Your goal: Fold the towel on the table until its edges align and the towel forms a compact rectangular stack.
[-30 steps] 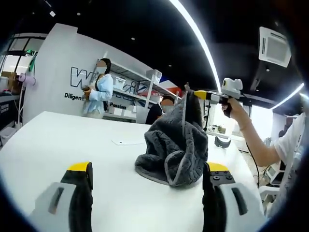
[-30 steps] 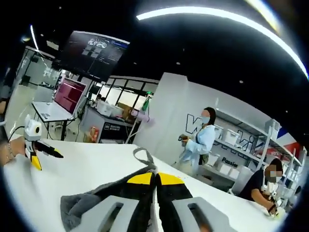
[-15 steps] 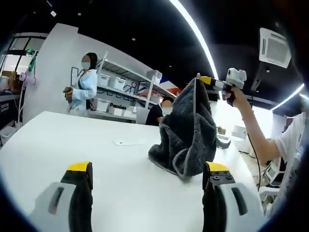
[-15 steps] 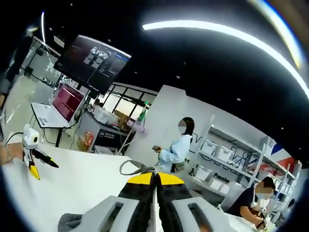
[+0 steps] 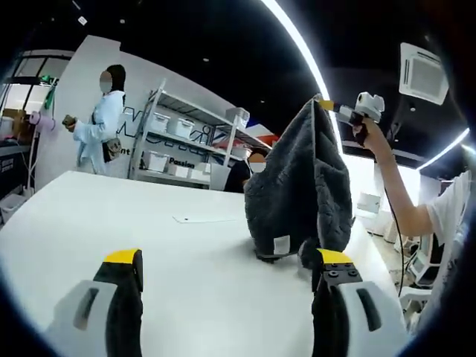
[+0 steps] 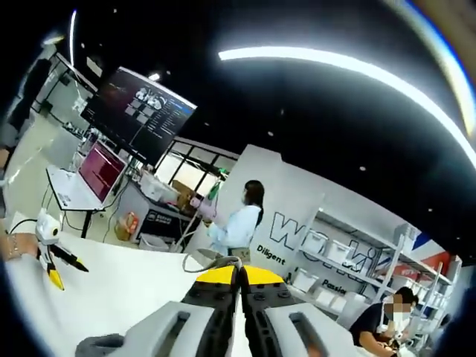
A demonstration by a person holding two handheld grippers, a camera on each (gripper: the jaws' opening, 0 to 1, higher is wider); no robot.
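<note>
In the left gripper view, the right tool (image 5: 324,104) pinched the top corner of the dark grey towel (image 5: 297,186) and held it up high, so the cloth hung in a tall cone with its lower folds resting on the white table (image 5: 111,223). The left tool (image 5: 227,271) hovered low over the table, jaws spread wide and holding nothing. In the right gripper view, the right tool's (image 6: 239,274) yellow-tipped jaws were pressed together on the towel's edge (image 6: 208,256).

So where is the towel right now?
In the left gripper view, the grey towel hangs from the right gripper, right of centre, its lower end at the white table.
</note>
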